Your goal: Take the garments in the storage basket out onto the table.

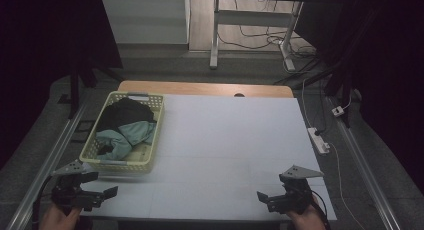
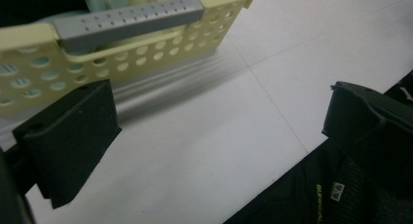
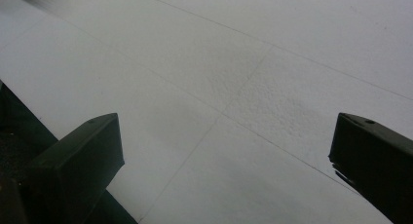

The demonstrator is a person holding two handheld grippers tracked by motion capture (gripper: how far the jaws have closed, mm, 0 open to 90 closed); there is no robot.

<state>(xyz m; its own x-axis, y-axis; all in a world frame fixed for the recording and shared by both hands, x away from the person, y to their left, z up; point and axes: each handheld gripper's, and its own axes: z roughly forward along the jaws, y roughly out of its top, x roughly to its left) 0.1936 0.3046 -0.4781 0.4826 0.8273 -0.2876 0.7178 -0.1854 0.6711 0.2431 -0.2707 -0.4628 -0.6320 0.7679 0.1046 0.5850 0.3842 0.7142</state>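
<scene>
Both hands come in at the near edge, well apart. The left gripper [image 1: 107, 194] and the right gripper [image 1: 263, 197] are held low, their fingers [image 2: 68, 141] spread wide with nothing between.

Dim room, white-topped table in the middle

The table [image 1: 235, 140] has a wooden far edge and stands on grey floor [image 1: 165, 67]. Beyond it a desk [image 1: 250, 15] on a white frame stands over tangled cables [image 1: 260, 40]. A power strip [image 1: 318, 140] lies at the right, metal rails [image 1: 40, 175] run along both sides, and the outer edges fall into darkness.
</scene>
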